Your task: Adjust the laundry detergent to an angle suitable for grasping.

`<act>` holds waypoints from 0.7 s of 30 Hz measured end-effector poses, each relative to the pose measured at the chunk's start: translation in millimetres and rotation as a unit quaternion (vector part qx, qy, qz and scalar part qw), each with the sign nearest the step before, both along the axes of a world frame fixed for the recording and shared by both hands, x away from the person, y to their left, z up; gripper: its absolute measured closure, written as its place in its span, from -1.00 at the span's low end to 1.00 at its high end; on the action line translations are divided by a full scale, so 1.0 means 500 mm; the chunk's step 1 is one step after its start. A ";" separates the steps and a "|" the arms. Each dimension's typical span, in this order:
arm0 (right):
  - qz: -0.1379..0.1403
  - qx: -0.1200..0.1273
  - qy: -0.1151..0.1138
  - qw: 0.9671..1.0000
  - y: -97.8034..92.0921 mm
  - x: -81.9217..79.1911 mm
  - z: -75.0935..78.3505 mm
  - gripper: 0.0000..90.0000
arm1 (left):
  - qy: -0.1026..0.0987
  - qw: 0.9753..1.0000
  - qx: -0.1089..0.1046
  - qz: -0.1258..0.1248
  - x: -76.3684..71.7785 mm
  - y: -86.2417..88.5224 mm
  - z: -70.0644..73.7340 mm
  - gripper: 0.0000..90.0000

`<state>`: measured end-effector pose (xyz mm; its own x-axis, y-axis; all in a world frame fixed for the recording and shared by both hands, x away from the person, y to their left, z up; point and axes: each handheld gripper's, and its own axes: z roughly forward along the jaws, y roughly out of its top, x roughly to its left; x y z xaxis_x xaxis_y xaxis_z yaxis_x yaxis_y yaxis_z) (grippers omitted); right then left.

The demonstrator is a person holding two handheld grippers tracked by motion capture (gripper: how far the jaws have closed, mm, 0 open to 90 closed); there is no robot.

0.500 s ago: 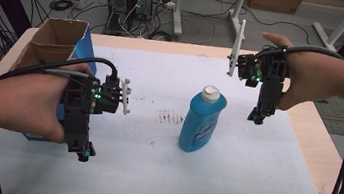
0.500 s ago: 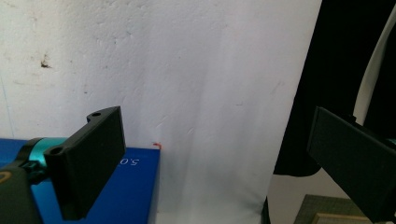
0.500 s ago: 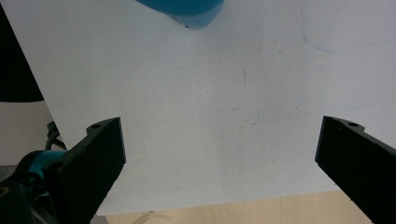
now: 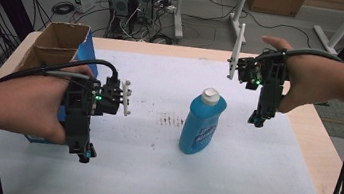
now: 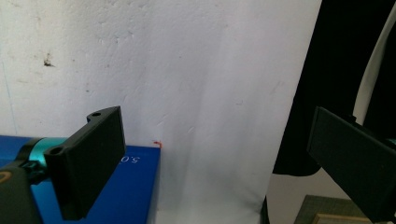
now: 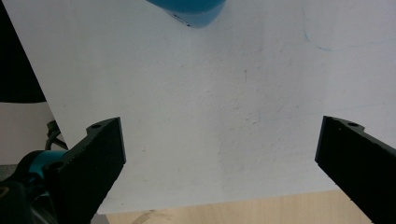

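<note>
Two hand-held grippers hang over a white sheet on a wooden table (image 4: 307, 130) in the high view. A blue bottle (image 4: 201, 123) with a white cap stands upright between them, apart from both. The left gripper (image 4: 84, 155) points down beside a blue cardboard box (image 4: 55, 46); the right gripper (image 4: 256, 120) points down, right of the bottle.

In the left gripper view, the jaws stand wide apart, holding nothing, above the sheet and the box's blue side.

In the right gripper view, the jaws stand wide apart over bare sheet, the bottle's base (image 6: 189, 10) at the top edge.
</note>
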<state>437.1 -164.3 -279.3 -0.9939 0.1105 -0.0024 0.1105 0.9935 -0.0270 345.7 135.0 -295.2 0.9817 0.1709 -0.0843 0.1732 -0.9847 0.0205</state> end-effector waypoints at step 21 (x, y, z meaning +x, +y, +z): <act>-0.010 -0.006 -0.007 1.000 -0.025 -0.008 0.009 -0.98 | -0.022 0.988 -0.131 0.084 -0.008 -0.039 0.043 -0.90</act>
<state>432.9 -176.6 -275.0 -0.9913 0.1306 -0.0180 0.1311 0.9907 -0.0367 341.6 115.8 -273.6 0.9448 0.3102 -0.1058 0.3277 -0.9016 0.2823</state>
